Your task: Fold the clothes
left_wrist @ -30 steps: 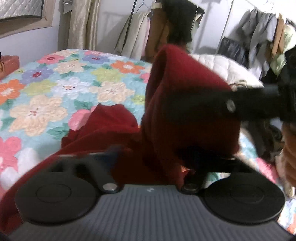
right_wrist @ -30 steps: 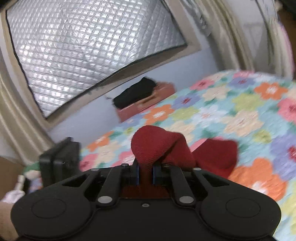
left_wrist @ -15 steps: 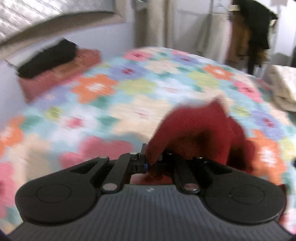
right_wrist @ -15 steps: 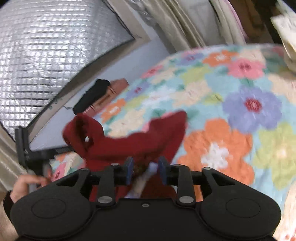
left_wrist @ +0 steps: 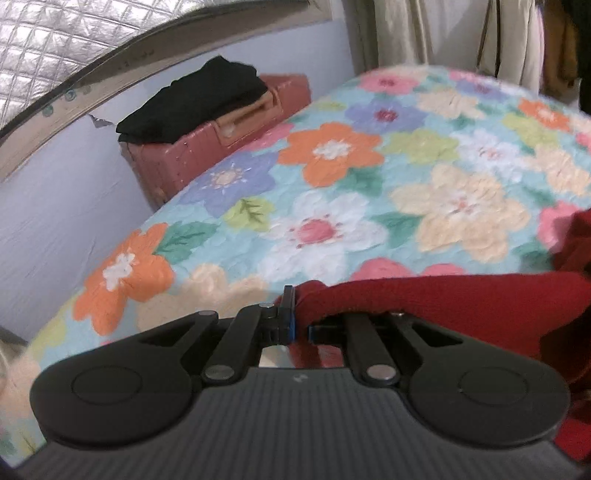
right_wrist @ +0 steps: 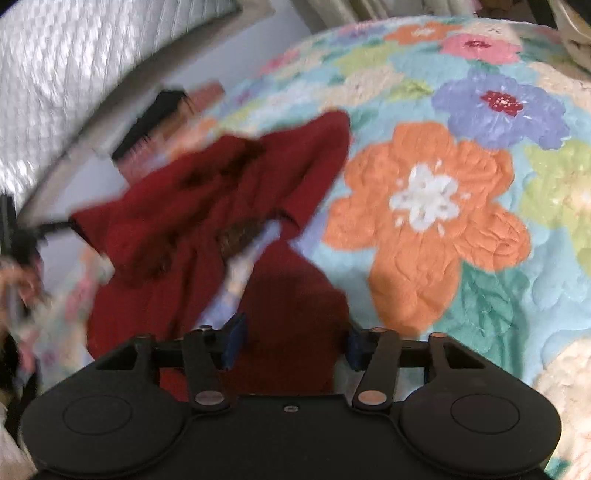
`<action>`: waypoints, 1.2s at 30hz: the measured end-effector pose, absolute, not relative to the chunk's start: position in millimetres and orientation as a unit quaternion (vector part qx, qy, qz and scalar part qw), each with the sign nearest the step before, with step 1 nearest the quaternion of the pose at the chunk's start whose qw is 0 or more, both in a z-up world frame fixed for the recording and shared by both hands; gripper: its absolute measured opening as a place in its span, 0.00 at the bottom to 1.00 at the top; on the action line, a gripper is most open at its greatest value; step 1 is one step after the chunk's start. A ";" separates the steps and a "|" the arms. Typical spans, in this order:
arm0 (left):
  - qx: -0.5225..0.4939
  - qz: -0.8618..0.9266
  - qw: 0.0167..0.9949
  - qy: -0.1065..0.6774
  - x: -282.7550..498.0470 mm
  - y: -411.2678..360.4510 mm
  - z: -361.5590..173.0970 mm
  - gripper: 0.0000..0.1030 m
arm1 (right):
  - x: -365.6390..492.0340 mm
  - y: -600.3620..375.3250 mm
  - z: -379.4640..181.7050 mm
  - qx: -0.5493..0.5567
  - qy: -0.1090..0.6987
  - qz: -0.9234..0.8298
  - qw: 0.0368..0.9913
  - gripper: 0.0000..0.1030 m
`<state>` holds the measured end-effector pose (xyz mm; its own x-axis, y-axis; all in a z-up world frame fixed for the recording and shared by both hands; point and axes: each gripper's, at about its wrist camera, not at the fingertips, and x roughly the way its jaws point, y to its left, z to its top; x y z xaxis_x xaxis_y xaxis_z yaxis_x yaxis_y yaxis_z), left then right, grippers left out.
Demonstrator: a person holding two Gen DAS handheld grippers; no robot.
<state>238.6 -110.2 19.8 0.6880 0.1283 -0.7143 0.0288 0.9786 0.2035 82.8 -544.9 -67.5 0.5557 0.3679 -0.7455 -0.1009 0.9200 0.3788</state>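
A dark red knit garment (right_wrist: pixel 221 192) lies spread and partly lifted over the floral quilt (right_wrist: pixel 424 206) on the bed. My left gripper (left_wrist: pixel 300 325) is shut on one edge of the red garment (left_wrist: pixel 443 299), which stretches away to the right. In the right wrist view that left gripper (right_wrist: pixel 22 229) shows blurred at the far left, pulling a corner taut. My right gripper (right_wrist: pixel 294 343) hovers low over the near part of the garment. Its jaws stand apart and are closing, with red cloth between the blue pads (right_wrist: pixel 234 343) but not pinched.
A pink suitcase (left_wrist: pixel 207 147) with a folded black cloth (left_wrist: pixel 195 99) on top stands against the wall beyond the bed's edge. A foil-covered window (left_wrist: pixel 55 44) and curtains (left_wrist: pixel 399 33) are behind. The quilt (left_wrist: pixel 332 229) stretches ahead.
My left gripper swung left across the bed, dragging the garment's edge out. My right gripper sank toward the quilt and let go of the fold it pinched; the garment dropped flatter.
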 end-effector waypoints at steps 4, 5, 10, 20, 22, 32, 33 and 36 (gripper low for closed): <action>0.102 0.084 0.917 0.377 259.0 -78.2 32.9 0.05 | 82.2 -540.3 -50.9 0.092 0.416 0.096 0.899 0.10; 0.100 0.103 0.918 0.370 261.7 -67.8 37.1 0.05 | 80.5 -542.3 -42.6 0.080 0.401 0.083 0.909 0.09; 0.065 0.204 0.914 0.345 259.2 -5.3 48.5 0.05 | 62.3 -557.4 -4.3 0.003 0.344 0.016 0.939 0.09; 0.040 0.274 0.902 0.331 233.2 36.5 45.7 0.05 | 28.6 -651.5 38.7 0.006 0.284 -0.145 0.948 0.08; 0.045 0.265 0.902 0.337 233.0 29.4 42.2 0.06 | 33.2 -679.5 43.3 0.037 0.287 -0.165 0.943 0.08; -0.035 0.052 0.923 0.380 186.1 -70.5 30.8 0.62 | 68.2 -707.4 -34.2 0.137 0.358 -0.148 0.912 0.36; -0.027 0.027 0.927 0.372 176.3 -85.1 31.0 0.64 | 62.9 -701.1 -31.9 0.128 0.347 -0.152 0.917 0.37; -0.014 -0.045 0.929 0.367 150.1 -117.0 24.3 0.67 | 40.8 -675.7 -16.3 0.083 0.310 -0.163 0.933 0.40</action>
<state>150.1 -117.0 24.3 0.7273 -0.0940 -0.6799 0.0732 0.9956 -0.0593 40.8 -675.7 -16.3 0.7555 -0.2518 -0.6049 0.3548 0.9333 0.0546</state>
